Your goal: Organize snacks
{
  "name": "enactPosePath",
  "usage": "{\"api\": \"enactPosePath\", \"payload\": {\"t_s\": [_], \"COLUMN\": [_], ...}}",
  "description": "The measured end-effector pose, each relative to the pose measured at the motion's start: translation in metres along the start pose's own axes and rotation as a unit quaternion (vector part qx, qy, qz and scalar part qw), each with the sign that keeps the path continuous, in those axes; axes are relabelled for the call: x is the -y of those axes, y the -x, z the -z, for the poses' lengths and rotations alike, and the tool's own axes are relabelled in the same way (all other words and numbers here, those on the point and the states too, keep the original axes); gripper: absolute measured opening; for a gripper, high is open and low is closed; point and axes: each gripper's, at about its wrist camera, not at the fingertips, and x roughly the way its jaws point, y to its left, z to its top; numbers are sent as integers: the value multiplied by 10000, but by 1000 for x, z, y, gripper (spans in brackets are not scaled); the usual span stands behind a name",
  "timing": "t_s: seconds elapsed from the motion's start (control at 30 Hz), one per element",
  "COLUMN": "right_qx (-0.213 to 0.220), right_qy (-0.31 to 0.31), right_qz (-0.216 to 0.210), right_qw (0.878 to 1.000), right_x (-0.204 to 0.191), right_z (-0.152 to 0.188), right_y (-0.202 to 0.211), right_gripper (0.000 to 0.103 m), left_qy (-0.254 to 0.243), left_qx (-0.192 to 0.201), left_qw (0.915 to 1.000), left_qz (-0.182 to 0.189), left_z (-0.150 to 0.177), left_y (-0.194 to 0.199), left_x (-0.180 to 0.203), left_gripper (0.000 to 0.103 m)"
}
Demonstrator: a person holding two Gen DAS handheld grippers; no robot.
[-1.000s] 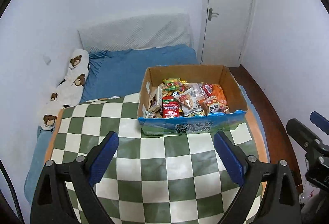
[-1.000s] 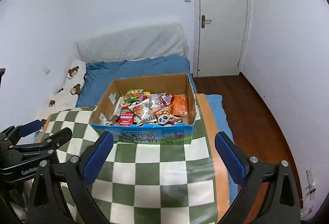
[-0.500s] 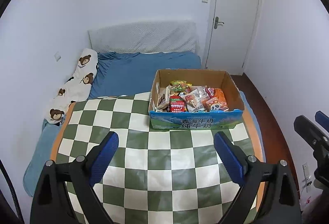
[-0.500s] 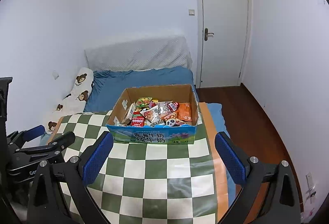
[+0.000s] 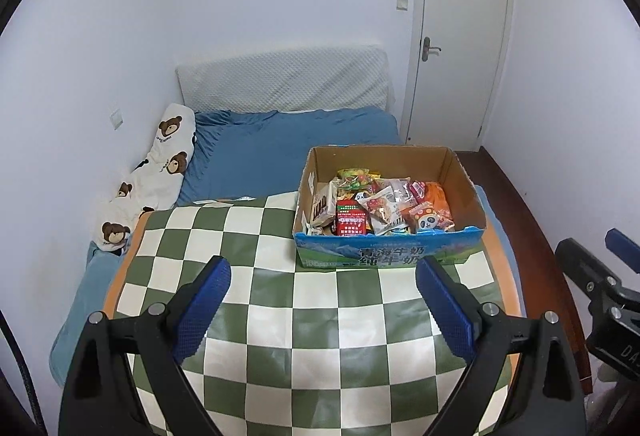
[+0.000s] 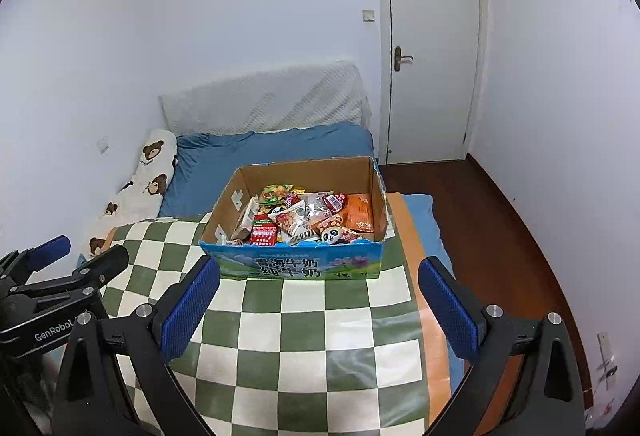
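An open brown cardboard box with a blue printed front sits at the far right of the green-and-white checked bench, heaped with mixed snack packets: a red carton, a panda-faced pack and orange and clear wrappers among them. No packet lies loose on the cloth. Both tools hang back over the near edge, the left tool and the right tool each spread wide and holding nothing, well short of the box. The scene fits either a pile waiting to be sorted out of the box or snacks already gathered into it; the pictures do not settle which. A blue-sheeted bed lies beyond the bench, a white door behind it.
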Motion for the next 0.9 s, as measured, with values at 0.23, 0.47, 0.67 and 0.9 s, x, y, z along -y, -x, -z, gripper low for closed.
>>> {"api": "enactPosePath", "payload": {"t_s": [0.23, 0.47, 0.67, 0.9], "right_qx": [-1, -180, -415, -650], "right_qy": [-14, -75, -140, -187], "right_qz": [108, 246, 334, 492], "right_qw": [9999, 9995, 9985, 9965], "right_x": [1, 5, 13, 23], "right_z": [-16, -22, -25, -22], "right_y": [-28, -59, -90, -133], "right_gripper": [101, 101, 101, 101], "left_qy": [-11, -97, -112, -44], "left_qx": [-83, -274, -478, -563], "left_qw": [10000, 9995, 9988, 9984], "left_qz": [-6, 80, 85, 20], "left_z": [-17, -30, -30, -30], "left_y": [-30, -63, -92, -120], "left_x": [5, 10, 15, 19], "left_gripper": [95, 103, 103, 103]}}
